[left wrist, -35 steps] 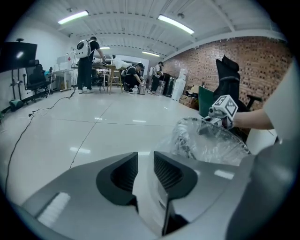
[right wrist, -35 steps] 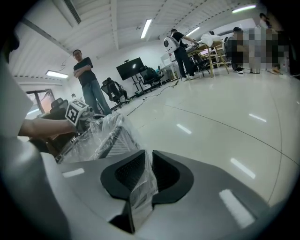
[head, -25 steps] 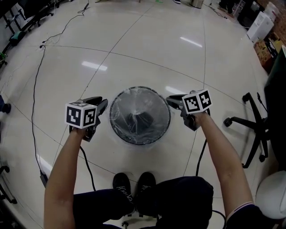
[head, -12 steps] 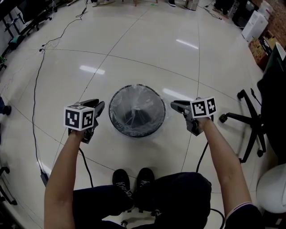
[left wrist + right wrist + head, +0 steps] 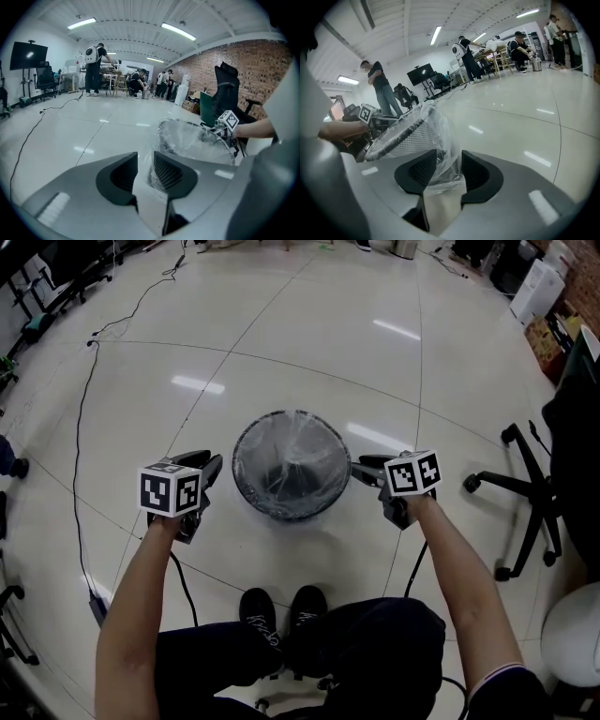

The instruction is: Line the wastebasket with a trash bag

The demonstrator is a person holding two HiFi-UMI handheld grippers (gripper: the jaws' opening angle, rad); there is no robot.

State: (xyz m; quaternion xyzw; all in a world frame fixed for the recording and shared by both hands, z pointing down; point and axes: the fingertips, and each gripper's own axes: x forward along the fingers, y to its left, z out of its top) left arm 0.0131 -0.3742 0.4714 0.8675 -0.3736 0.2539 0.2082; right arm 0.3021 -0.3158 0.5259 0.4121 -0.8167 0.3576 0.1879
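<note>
The black mesh wastebasket (image 5: 291, 504) stands on the floor in front of me, with a clear trash bag (image 5: 292, 448) lining it and folded over the rim. My left gripper (image 5: 208, 470) sits at the basket's left side. Its jaws stand apart around hanging bag film (image 5: 151, 164), and floor shows in the gap of the left gripper (image 5: 146, 157). My right gripper (image 5: 361, 470) is at the right rim. Its jaws have just been opening and stand wide, with loose bag film (image 5: 443, 140) between them in the right gripper (image 5: 449, 157).
A black office chair (image 5: 525, 512) stands to the right and a white rounded object (image 5: 572, 652) lies at the lower right. A cable (image 5: 75, 427) runs over the floor at left. My shoes (image 5: 281, 615) are just behind the basket. People (image 5: 96, 70) work far off.
Both grippers have slid a little toward me along the basket's sides, staying close to the rim. The lined basket has kept its place.
</note>
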